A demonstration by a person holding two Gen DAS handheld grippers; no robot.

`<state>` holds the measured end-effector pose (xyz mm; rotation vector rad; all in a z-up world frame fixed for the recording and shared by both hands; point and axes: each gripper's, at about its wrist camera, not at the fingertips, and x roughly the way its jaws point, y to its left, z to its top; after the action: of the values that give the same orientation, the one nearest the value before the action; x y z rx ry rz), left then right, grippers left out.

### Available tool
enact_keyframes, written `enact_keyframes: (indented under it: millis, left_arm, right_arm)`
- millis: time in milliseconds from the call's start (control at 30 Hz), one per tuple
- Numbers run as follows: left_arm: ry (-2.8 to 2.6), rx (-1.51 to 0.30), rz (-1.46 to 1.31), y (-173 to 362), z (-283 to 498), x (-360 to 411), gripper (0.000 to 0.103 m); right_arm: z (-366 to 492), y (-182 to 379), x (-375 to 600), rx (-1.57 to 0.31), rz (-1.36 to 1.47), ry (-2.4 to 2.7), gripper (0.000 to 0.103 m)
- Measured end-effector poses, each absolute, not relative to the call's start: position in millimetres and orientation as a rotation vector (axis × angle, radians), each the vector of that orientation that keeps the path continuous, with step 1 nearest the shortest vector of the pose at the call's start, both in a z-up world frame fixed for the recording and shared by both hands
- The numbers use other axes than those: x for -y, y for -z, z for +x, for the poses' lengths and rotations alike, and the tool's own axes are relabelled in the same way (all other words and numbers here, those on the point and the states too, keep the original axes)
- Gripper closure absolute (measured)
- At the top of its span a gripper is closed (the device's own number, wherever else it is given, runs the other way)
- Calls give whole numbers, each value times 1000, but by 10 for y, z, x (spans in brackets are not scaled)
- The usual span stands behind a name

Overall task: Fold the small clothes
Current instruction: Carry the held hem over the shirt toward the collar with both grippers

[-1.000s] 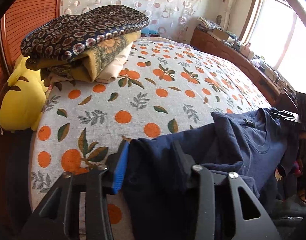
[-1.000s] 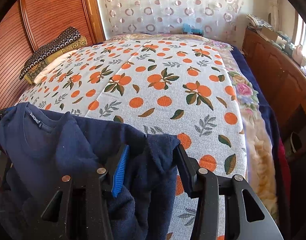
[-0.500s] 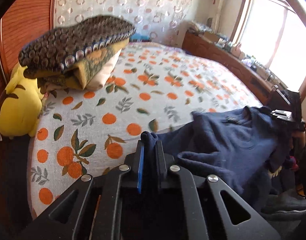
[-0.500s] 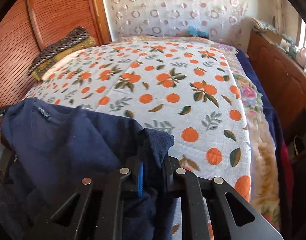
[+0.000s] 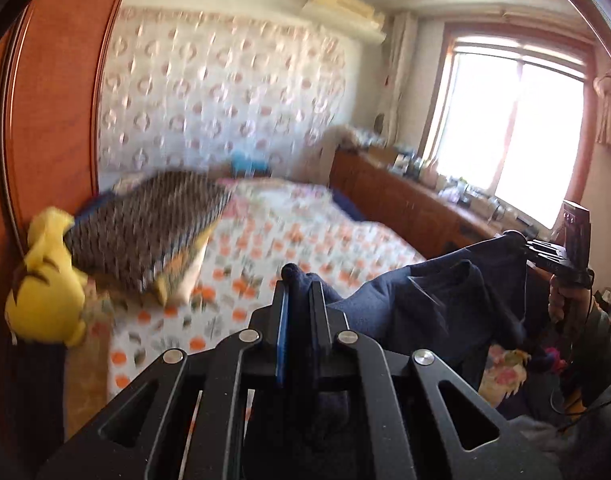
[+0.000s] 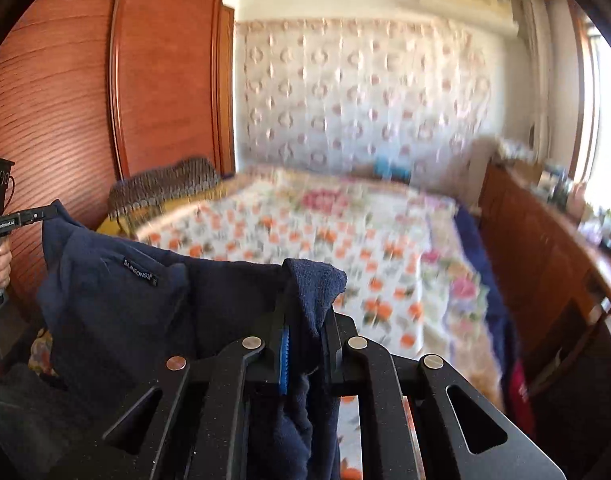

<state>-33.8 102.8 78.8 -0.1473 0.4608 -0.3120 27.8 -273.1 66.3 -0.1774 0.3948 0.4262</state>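
Lifted since before: navy shirt (image 6: pixel 117 312) between both clamped grippers.

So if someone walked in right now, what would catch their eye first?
The navy top strung in the air between the left gripper and right gripper, each clamped on an edge. Behind it, the orange-print bedspread, with a yellow plush toy by the folded blankets at its left.

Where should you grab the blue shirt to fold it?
At its two top corners, one gripper each, coming in from the outer sides. The navy shirt hangs stretched with its neck label up between the left gripper and right gripper, both already shut on those corners.
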Motion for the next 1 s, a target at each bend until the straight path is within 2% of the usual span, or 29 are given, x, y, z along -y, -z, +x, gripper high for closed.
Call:
enact_keyframes:
  millis: [300, 533, 867, 1000]
  left_arm:
    - [307, -263, -84, -1710, -362, -1051, 94]
    - [297, -159, -69, -2098, -368, -1114, 93]
    - [290, -89, -54, -2399, -274, -1161, 94]
    - [252, -112, -39, -2318, 26, -1201, 93]
  right_arm:
    - [-321, -1664, 2855, -151, -236, -397, 92]
    - [-696, -2162, 2953, -13, -275, -355, 92]
    - [-564, -2108, 2834, 27, -299, -348, 92]
    - [-326, -2011, 2889, 12, -310, -351, 92]
